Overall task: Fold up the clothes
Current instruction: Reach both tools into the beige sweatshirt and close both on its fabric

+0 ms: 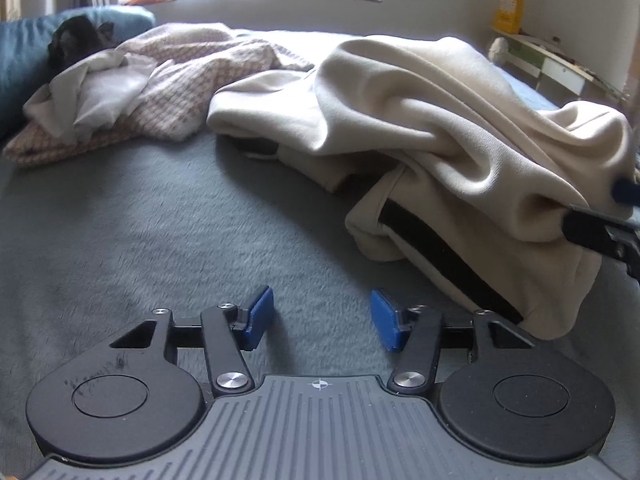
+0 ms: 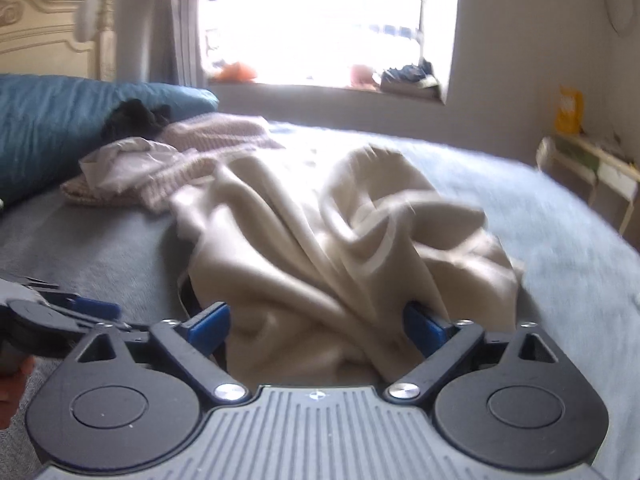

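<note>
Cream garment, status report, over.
Left gripper open, over bare bedcover. Right gripper open, cream garment bunched between its fingers. Knit pile beyond, apart.

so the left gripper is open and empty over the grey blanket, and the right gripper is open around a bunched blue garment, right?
Not quite: the bunched garment between the right gripper fingers is cream-beige, not blue, as the right wrist view shows. The rest holds: the left gripper is open and empty over the grey fleece blanket.
</note>
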Available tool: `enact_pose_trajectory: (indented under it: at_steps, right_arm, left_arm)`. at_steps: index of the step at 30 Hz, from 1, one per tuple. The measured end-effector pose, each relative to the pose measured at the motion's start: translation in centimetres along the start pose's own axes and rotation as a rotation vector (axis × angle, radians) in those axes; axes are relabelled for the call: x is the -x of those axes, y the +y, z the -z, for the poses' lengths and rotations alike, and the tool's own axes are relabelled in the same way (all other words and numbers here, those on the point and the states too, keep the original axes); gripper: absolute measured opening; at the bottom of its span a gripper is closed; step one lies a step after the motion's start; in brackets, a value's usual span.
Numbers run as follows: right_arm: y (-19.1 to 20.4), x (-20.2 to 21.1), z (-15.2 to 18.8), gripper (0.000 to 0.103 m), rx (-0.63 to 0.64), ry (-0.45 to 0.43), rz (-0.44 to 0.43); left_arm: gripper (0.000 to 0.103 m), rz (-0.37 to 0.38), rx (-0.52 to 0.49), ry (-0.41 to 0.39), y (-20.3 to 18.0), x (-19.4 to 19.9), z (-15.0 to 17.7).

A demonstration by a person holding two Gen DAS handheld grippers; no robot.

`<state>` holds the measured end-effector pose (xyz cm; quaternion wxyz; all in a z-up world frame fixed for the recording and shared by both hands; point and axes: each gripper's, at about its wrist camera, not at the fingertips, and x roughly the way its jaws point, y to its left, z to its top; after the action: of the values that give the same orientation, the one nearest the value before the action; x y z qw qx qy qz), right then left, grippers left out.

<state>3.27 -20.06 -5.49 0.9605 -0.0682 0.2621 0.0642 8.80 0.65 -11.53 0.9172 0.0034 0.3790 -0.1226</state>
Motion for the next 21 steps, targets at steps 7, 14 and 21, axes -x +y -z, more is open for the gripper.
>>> enact_pose_trajectory:
  at_steps: [7, 14, 21]
  right_arm:
    - [-2.1, -2.6, -2.3, 0.078, -0.112, 0.047, -0.024]
    - [-11.2, -1.0, -3.9, 0.069, -0.494, -0.012, -0.107]
    - [-16.6, -2.2, -3.6, 0.07, -0.673, -0.01, -0.064]
  left_arm:
    - [0.073, 0.116, 0.011, -0.052, 0.2, -1.0, -1.7]
    - [0.075, 0.169, -0.007, -0.013, -0.3, -3.6, -2.7]
    - [0.034, 0.167, -0.066, -0.01, -2.6, -4.0, -3.1]
